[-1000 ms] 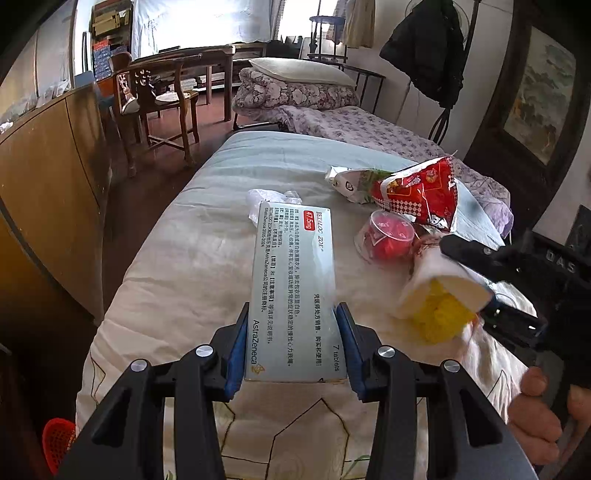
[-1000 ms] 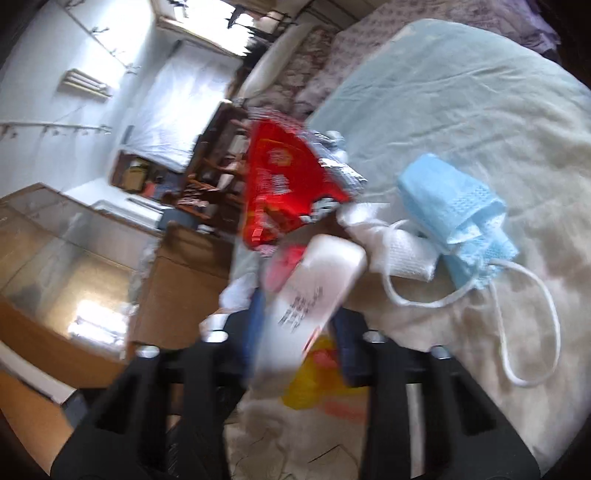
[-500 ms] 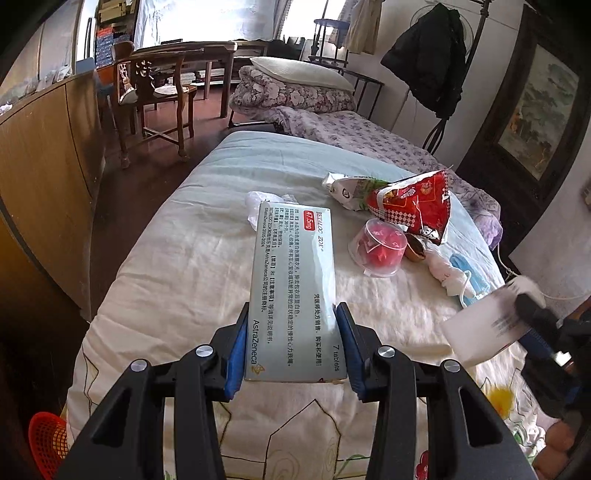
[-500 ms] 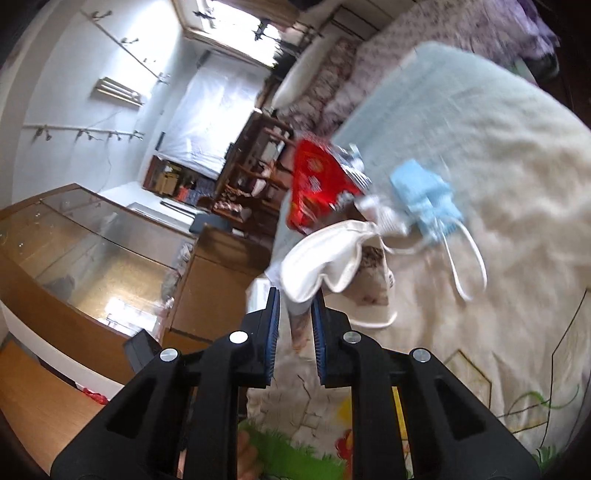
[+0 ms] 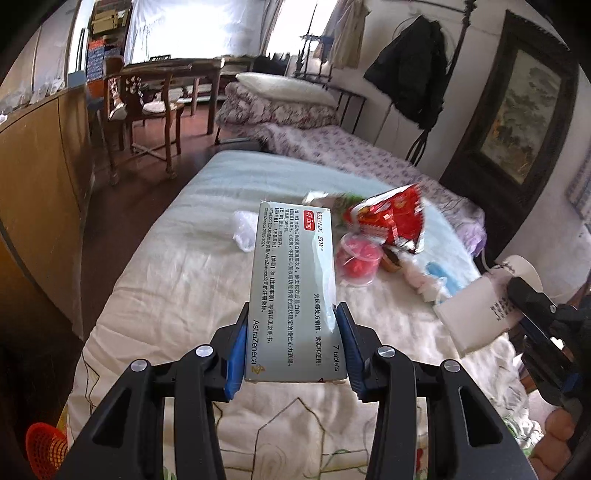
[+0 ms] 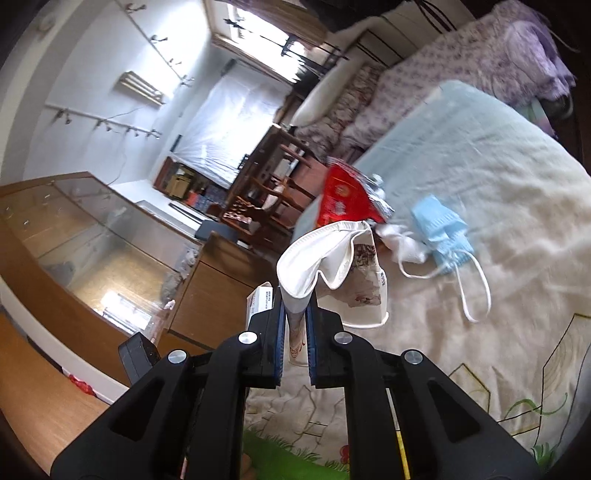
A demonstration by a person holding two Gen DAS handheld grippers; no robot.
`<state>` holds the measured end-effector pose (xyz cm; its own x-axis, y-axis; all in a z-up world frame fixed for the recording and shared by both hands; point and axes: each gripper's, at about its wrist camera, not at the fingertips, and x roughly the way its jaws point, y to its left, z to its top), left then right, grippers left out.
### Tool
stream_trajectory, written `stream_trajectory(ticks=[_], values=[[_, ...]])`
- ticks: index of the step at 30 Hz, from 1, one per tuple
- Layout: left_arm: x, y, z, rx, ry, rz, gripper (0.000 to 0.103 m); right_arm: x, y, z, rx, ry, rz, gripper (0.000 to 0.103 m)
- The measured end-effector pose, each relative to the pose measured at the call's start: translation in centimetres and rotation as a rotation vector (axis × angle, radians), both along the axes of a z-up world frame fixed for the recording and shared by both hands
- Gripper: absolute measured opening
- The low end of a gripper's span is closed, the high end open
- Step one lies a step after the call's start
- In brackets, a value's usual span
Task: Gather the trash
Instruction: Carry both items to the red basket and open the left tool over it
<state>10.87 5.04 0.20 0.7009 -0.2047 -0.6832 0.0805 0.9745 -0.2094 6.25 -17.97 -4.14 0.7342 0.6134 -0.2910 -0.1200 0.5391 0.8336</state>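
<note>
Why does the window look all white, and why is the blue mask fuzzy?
Left wrist view: daylight overexposes the window, washing it white, while the medicine box stays sharp. Right wrist view: the blue mask and bedspread are smeared by motion blur; the fisheye lens bends the walls.

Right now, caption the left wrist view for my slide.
Left gripper clamps a medicine box above the bed; wrappers remain.
</note>
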Motion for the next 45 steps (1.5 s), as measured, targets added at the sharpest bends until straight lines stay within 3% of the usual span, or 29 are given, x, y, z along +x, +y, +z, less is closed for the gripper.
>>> stream_trajectory(ticks=[13, 19, 25, 30, 37, 38, 40, 45], values=[[-6.8, 3.1, 3.3, -0.067, -0.096, -0.024, 0.044, -2.4, 1.0, 2.2, -0.044, -0.092, 0.054, 0.011], [-12.0, 8.6, 6.0, -0.065, -0.149, 0.051, 0.044, -4.2, 2.2, 2.4, -0.048, -0.106, 0.086, 0.011], [-17.0, 15.6, 6.8, -0.036, -0.16, 0.177, 0.044, -6.3, 5.6, 4.2, -0.05, -0.142, 0.173, 0.011], [-21.8, 21.0, 5.0, 0.016, -0.12, 0.28, 0.044, -8.3, 9.1, 5.9, -0.066, -0.173, 0.26, 0.011], [-27.0, 27.7, -1.8, 0.064, 0.045, 0.394, 0.045, -10.4, 15.3, 7.3, -0.098, -0.184, 0.397, 0.011], [-27.6, 28.8, -2.8, 0.063, 0.066, 0.417, 0.047, -10.6, 16.2, 7.4, -0.104, -0.179, 0.415, 0.011], [-28.6, 30.5, -4.5, 0.054, 0.107, 0.458, 0.068, -10.8, 18.0, 7.2, -0.117, -0.169, 0.452, 0.011], [-30.3, 33.6, -5.9, 0.05, 0.132, 0.514, 0.08, -12.0, 23.8, 6.6, -0.179, -0.149, 0.564, 0.011]])
